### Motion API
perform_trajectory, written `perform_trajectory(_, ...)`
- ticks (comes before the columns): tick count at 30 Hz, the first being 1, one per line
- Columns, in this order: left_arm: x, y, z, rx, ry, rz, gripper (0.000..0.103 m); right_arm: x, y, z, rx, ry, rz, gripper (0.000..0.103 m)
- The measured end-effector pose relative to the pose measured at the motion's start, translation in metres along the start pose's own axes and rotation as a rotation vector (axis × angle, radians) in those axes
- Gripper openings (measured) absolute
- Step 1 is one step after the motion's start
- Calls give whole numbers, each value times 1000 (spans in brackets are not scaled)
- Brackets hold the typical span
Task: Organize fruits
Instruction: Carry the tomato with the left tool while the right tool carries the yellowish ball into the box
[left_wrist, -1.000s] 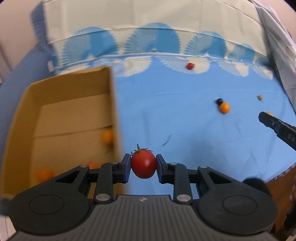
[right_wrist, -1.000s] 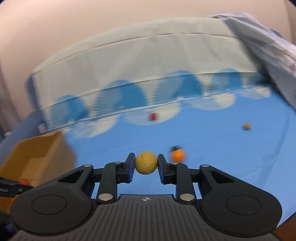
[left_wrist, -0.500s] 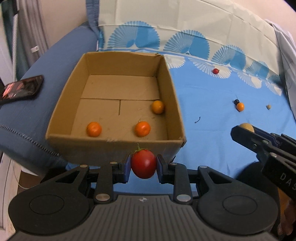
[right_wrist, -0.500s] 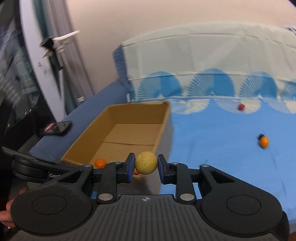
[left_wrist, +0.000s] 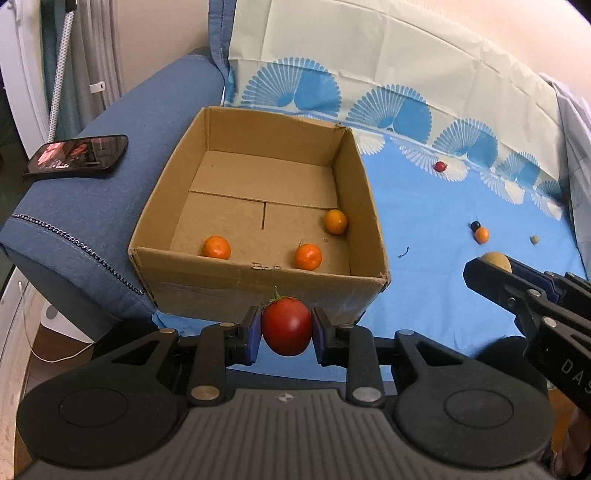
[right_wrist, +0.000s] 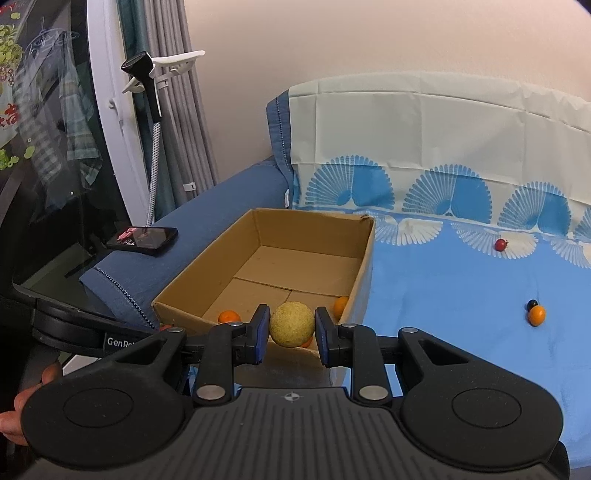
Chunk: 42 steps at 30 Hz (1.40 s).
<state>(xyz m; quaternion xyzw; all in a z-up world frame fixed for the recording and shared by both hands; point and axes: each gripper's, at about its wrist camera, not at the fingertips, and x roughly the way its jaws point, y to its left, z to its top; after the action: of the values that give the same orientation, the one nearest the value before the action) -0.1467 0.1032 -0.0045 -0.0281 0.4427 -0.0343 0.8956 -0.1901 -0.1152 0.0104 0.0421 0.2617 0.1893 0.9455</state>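
Note:
My left gripper (left_wrist: 286, 328) is shut on a red tomato (left_wrist: 286, 326), held just before the near wall of an open cardboard box (left_wrist: 258, 275). Three orange fruits (left_wrist: 216, 247) lie on the box floor. My right gripper (right_wrist: 291, 325) is shut on a round yellow-tan fruit (right_wrist: 291, 324), level with the near corner of the box (right_wrist: 365, 258); it also shows at the right of the left wrist view as the right gripper (left_wrist: 495, 264). Out on the blue cloth lie a small red fruit (left_wrist: 439, 166), a black one (left_wrist: 475, 225) touching an orange one (left_wrist: 481, 235), and a small tan one (left_wrist: 534, 239).
The box stands on the blue patterned cloth (left_wrist: 443, 206) against a blue sofa armrest (left_wrist: 92, 206), where a phone (left_wrist: 77, 155) lies. A phone holder on a flexible stand (right_wrist: 151, 110), curtains and a window are left of the sofa. A hand (right_wrist: 22, 406) grips the left tool.
Both grippers swung left from the open cloth toward the box, each keeping its fruit. The box now lies whole and sharp ahead of both cameras, slightly closer than half a second ago.

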Motion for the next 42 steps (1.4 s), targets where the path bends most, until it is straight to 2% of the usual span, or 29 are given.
perform_trajectory(35,1,3,1,-11,1,-5,32,3,2,-2,7,5,-8,27)
perform_trajectory(42,5,11,10,-19,-5,2,32,8,2,-1,7,10,-12,27)
